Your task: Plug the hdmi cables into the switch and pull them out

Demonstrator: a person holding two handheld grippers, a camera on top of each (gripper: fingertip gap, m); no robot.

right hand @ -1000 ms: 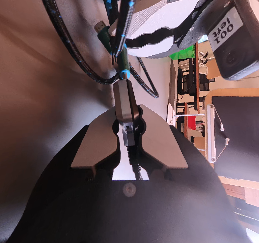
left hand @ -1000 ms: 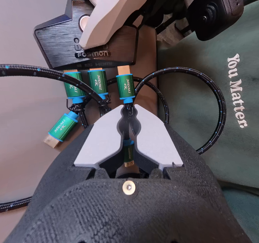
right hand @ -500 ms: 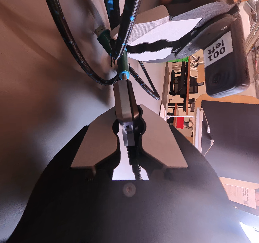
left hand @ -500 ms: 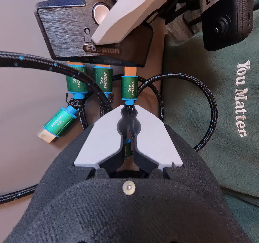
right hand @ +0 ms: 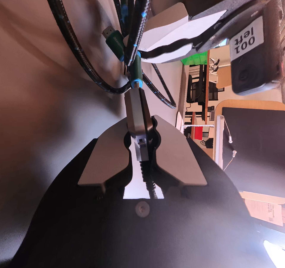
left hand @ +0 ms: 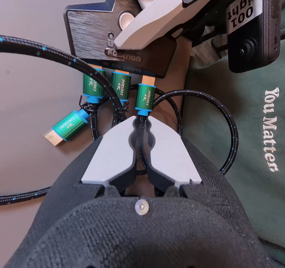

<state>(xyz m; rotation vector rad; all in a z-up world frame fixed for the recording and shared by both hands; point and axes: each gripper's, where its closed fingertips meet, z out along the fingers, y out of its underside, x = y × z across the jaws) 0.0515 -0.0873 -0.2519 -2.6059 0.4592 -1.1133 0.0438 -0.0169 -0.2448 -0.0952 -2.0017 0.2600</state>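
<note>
Fingers of left gripper [left hand: 142, 119] pinch a braided cable [left hand: 142, 138]; right gripper [right hand: 141, 121] apparently clamps the switch box [right hand: 136, 114].

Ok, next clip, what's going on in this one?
A person works two handheld tools around a dark switch box. The right tool clamps the box. The left tool grips a braided cable just behind its green plug, whose gold tip shows more bare metal at the box's edge than those of the two plugs beside it. A fourth plug hangs loose.
</note>
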